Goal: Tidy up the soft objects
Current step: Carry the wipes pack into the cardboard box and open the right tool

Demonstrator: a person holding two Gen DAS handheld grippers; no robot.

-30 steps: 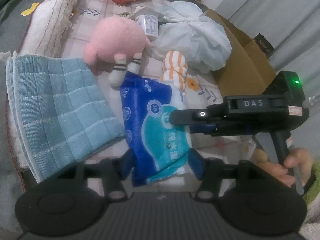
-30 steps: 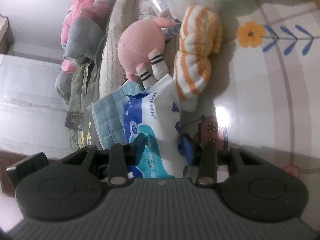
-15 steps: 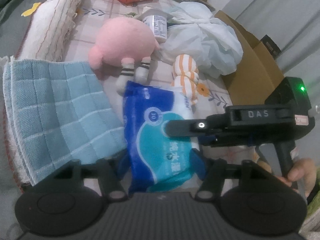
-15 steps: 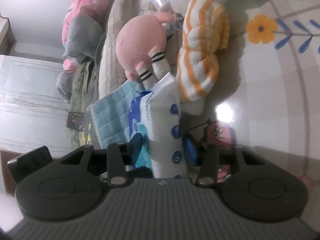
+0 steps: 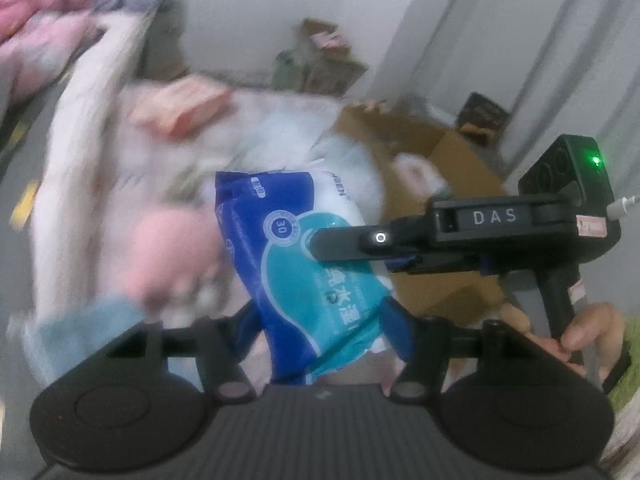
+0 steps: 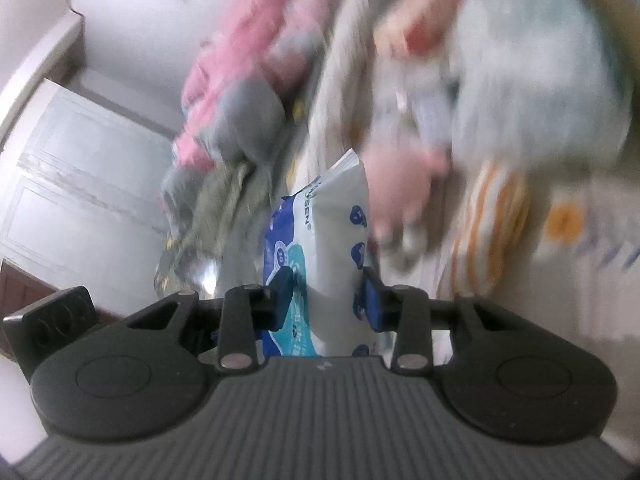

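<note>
A blue and teal wet-wipes pack hangs in the air, held from two sides. My left gripper is shut on its near end, one blue pad on each side. My right gripper comes in from the right of the left wrist view and clamps the pack across its thin faces. Its jaws are closing, with the pads pressing the wrapper. Below and left, a pink plush lies blurred. An orange-striped soft toy lies to the right of the pack.
A folded blue towel lies at the lower left. A white plastic bag and an open cardboard box sit behind the pack. A hand grips the right gripper's handle. Bedding is piled at the far side.
Both grippers have risen with the wipes pack, which has left the surface. The plush, towel and striped toy have dropped lower in view and blurred. The right jaws have narrowed slightly.
</note>
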